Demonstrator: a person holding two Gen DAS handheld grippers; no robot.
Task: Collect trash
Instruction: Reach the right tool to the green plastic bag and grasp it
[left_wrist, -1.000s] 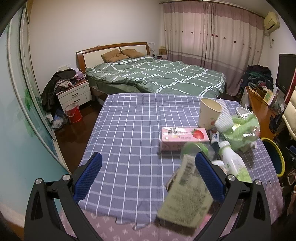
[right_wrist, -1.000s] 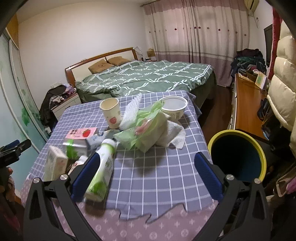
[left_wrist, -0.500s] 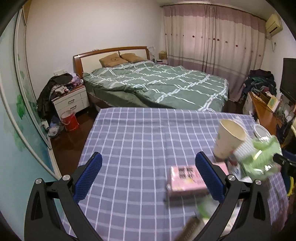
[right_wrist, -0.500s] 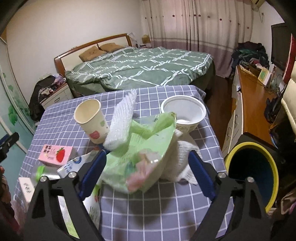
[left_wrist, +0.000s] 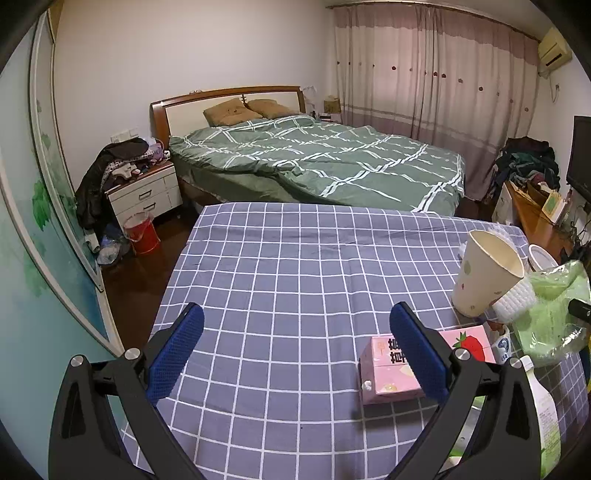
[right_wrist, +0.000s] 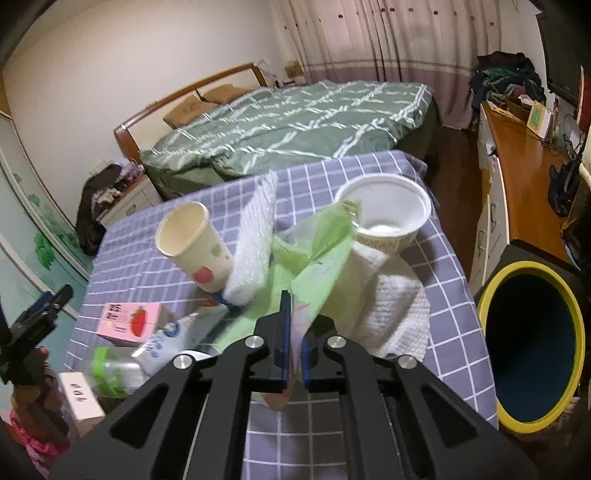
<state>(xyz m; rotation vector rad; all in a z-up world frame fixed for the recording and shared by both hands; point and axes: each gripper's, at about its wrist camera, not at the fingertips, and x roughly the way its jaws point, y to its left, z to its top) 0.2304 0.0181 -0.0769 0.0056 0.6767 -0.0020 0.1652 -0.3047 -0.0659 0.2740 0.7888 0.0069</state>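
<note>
My right gripper (right_wrist: 293, 334) is shut on the green plastic bag (right_wrist: 317, 258), which also shows in the left wrist view (left_wrist: 550, 314). Around the bag lie a paper cup (right_wrist: 192, 243), white foam netting (right_wrist: 255, 240), a white bowl (right_wrist: 384, 214), a white towel (right_wrist: 391, 306), a pink strawberry carton (right_wrist: 129, 323) and a milk carton (right_wrist: 177, 339). The yellow-rimmed bin (right_wrist: 532, 354) stands right of the table. My left gripper (left_wrist: 295, 347) is open and empty above the checked cloth, with the pink carton (left_wrist: 388, 365) beside its right finger.
A white-green bottle (left_wrist: 543, 410) lies at the table's right in the left wrist view. A small white box (right_wrist: 79, 400) sits at the table's near left corner. A bed (left_wrist: 314, 158), nightstand (left_wrist: 144, 188), red bucket (left_wrist: 142, 234) and wooden desk (right_wrist: 517, 158) surround the table.
My right gripper moved forward and closed on the green bag. My left gripper shifted so the trash pile slid toward its right edge.
</note>
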